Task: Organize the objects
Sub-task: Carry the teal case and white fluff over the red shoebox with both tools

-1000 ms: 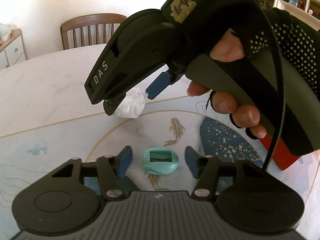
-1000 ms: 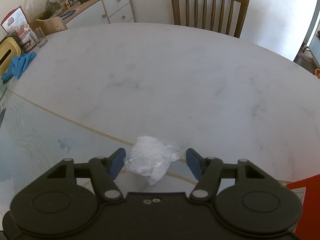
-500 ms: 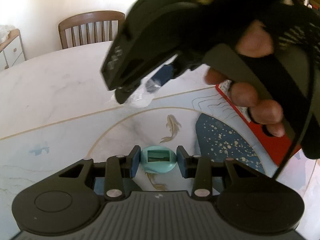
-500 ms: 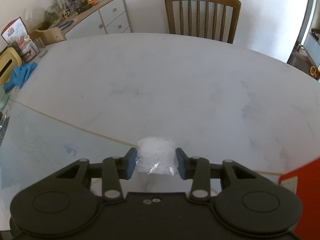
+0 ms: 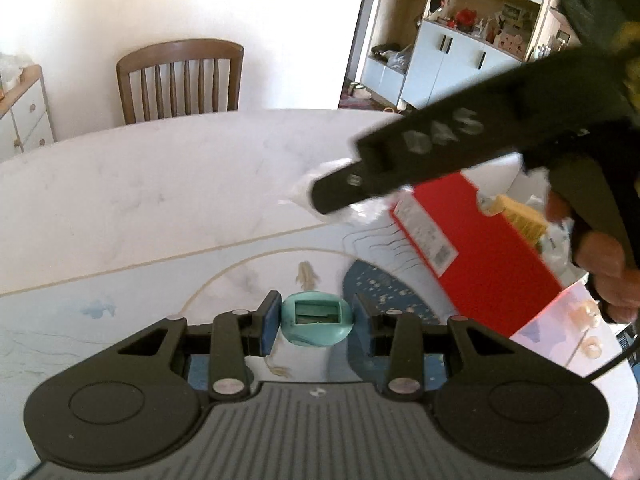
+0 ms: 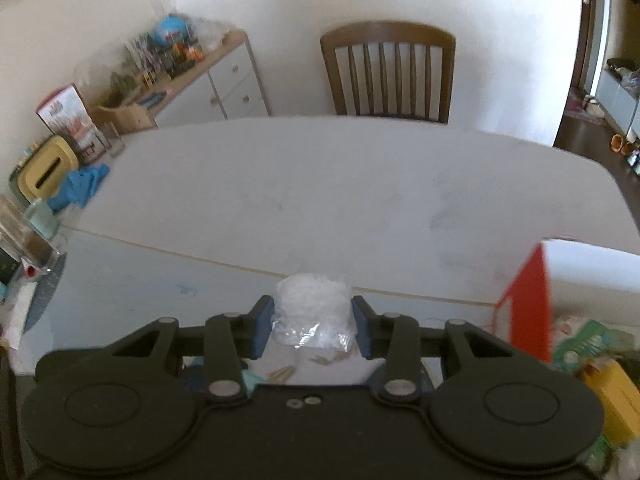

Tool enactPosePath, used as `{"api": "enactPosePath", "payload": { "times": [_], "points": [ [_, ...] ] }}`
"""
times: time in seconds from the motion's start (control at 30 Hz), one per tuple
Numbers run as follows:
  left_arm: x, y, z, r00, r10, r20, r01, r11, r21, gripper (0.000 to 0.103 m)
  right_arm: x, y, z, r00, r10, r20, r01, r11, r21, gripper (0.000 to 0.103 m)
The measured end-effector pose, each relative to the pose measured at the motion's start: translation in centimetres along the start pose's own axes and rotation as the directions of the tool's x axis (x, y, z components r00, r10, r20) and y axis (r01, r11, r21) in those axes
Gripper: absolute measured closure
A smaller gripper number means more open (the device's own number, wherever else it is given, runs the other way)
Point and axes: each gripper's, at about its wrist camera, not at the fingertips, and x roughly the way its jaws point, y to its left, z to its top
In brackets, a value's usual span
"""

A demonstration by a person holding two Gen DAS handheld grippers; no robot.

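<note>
A small teal plastic holder (image 5: pixel 316 318) with a rectangular slot is pinched between the blue pads of my left gripper (image 5: pixel 316 322), lifted above the patterned table mat (image 5: pixel 120 312). In the right wrist view a crumpled clear-white plastic bag (image 6: pixel 312 312) is squeezed between the pads of my right gripper (image 6: pixel 312 322), also off the table. The left wrist view shows the right gripper's black body (image 5: pixel 440 148), blurred, at upper right, with a gloved hand (image 5: pixel 608 264) on its handle. It hides most of the bag (image 5: pixel 304 190).
A red carton (image 5: pixel 472 248) lies on the mat to the right, with packets behind it. Beyond the mat lies the white marble tabletop (image 6: pixel 320 184), with a wooden chair (image 6: pixel 388 72) at the far side. At the left edge are a blue cloth (image 6: pixel 80 188), a yellow box (image 6: pixel 44 172) and jars.
Both grippers closed on their objects, the left on the teal holder and the right on the bag, and lifted them. The right gripper swung right, uncovering the red carton.
</note>
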Motion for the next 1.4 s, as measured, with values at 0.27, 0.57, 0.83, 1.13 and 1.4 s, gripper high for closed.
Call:
{"api": "enactPosePath", "payload": {
  "times": [0.27,0.57,0.83,1.13,1.4],
  "points": [
    [-3.3,-2.4,0.9,1.0,0.003,0.013,-0.003,1.0,0.021,0.065,-5.6,-1.2,-2.3,0.998,0.0,0.065,-0.003,0.999,0.036,0.063],
    [-6.1,-5.5,2.8,0.999,-0.006,0.054,0.003,0.999,0.054,0.065,-10.4,-3.2,-4.6,0.991,-0.008,0.133,0.0,0.998,0.064,0.063],
    [-5.6,-8.8,5.0,0.997,-0.032,0.072,0.028,0.998,0.051,0.065,-13.8,-6.5,-7.0,0.985,-0.032,0.168,0.016,0.996,0.092,0.063],
    [-3.2,-13.9,6.8,0.996,-0.045,0.078,0.038,0.996,0.086,0.065,-16.7,-11.9,-9.5,0.981,-0.095,0.169,0.074,0.989,0.125,0.063],
    [0.4,-18.1,7.4,0.998,-0.049,0.036,0.046,0.994,0.103,0.065,-18.2,-16.8,-11.1,0.975,-0.156,0.158,0.135,0.981,0.138,0.063]
  ]
}}
